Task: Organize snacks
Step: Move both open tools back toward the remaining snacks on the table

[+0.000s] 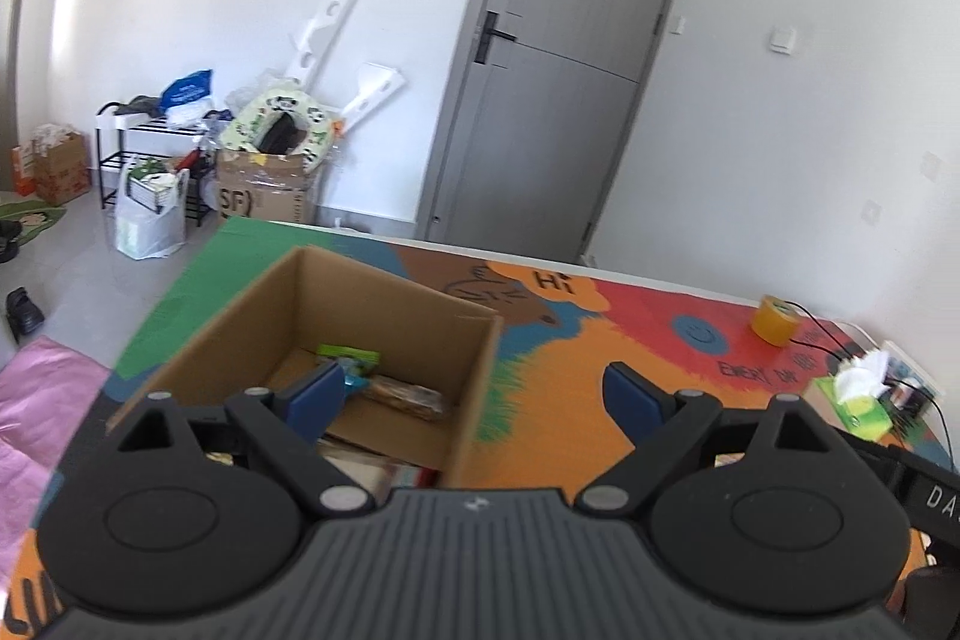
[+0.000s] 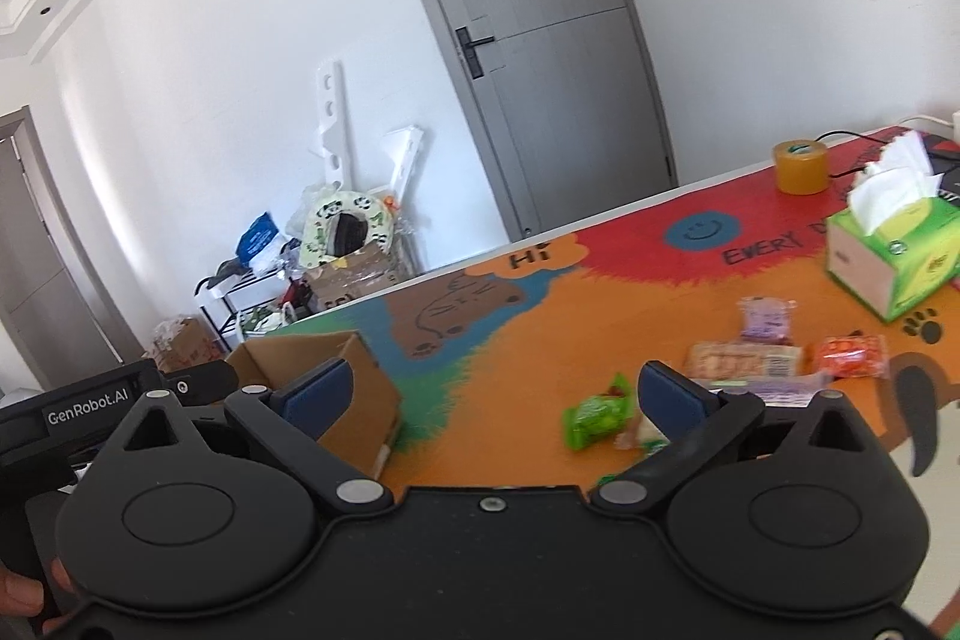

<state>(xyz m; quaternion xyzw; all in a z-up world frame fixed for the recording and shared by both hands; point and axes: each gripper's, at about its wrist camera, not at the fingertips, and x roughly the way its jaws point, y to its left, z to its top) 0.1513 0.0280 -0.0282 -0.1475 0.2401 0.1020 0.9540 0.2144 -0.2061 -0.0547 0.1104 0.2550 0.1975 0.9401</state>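
Snacks [image 2: 744, 361] loose on the mat right of the cardboard box [image 1: 384, 316], both grippers' jaws wide apart, empty.

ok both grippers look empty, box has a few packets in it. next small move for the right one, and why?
Probably ease the right gripper forward and down onto the green snack packet. Its jaws stand open with nothing between them, and that packet is the nearest loose snack on the table mat; others lie further right. The cardboard box sits open to the left, ready to receive it.
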